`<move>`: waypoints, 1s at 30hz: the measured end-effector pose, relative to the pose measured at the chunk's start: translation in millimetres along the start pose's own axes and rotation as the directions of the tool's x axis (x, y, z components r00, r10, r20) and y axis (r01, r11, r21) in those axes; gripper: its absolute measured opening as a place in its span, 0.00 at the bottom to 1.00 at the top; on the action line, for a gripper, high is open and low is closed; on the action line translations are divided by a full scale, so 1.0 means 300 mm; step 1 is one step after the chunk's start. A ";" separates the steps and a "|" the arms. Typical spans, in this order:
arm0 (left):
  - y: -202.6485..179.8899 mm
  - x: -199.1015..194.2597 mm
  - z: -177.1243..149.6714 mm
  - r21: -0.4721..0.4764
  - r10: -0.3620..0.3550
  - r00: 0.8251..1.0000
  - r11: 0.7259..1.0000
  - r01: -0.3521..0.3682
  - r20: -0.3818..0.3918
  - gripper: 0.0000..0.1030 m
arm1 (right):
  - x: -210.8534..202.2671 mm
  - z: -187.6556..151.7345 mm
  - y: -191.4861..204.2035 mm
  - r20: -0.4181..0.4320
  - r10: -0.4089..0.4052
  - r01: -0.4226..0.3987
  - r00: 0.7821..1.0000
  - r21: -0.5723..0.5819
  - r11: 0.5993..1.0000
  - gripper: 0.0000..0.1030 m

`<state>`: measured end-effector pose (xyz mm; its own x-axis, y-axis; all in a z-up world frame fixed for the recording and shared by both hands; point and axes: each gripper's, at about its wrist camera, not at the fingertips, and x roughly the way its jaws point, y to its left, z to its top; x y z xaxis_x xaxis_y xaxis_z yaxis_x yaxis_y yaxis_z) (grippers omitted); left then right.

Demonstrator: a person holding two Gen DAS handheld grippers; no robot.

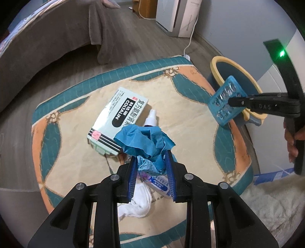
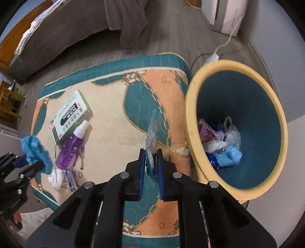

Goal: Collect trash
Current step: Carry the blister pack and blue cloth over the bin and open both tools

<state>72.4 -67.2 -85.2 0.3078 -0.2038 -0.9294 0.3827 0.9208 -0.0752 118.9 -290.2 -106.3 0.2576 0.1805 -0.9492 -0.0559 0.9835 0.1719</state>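
My left gripper (image 1: 151,154) is shut on a crumpled blue paper wad (image 1: 144,139), lifted above the rug; the right wrist view shows the wad (image 2: 35,150) at the far left. My right gripper (image 2: 150,151) is shut on a blue blister pack (image 2: 152,131), held edge-on over the rug just left of the bin. From the left wrist view the pack (image 1: 225,101) hangs by the yellow rim of the teal bin (image 1: 219,63). The bin (image 2: 192,114) holds several pieces of trash.
On the patterned rug (image 1: 190,152) lie a pale green medicine box (image 1: 118,116), a purple spray bottle (image 2: 70,150), a white tissue (image 1: 141,204) and a small tube (image 1: 162,184). A bed with a grey blanket (image 1: 47,47) stands behind; a white appliance (image 1: 179,17) and a cable with a power strip (image 1: 187,55) are at the back.
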 end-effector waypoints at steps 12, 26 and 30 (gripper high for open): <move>-0.037 -0.039 0.048 0.003 -0.001 0.998 1.000 0.001 0.067 0.29 | -0.140 0.017 0.063 0.088 0.063 -0.058 0.994 -0.055 0.997 0.11; -0.228 -0.062 0.136 0.076 -0.057 0.987 0.996 0.046 0.150 0.29 | -0.349 -0.005 -0.138 0.222 -0.019 0.026 0.975 -0.032 0.999 0.11; -0.289 -0.038 0.143 0.108 -0.076 0.988 0.992 0.061 0.135 0.29 | -0.403 -0.010 -0.261 0.264 -0.072 0.070 0.962 0.018 0.997 0.11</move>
<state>73.2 -159.1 -52.7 0.3924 -0.3158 -0.8639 0.4929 0.8652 -0.0924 89.1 -389.1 -5.9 0.5066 0.1047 -0.8558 -0.0202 0.9938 0.1096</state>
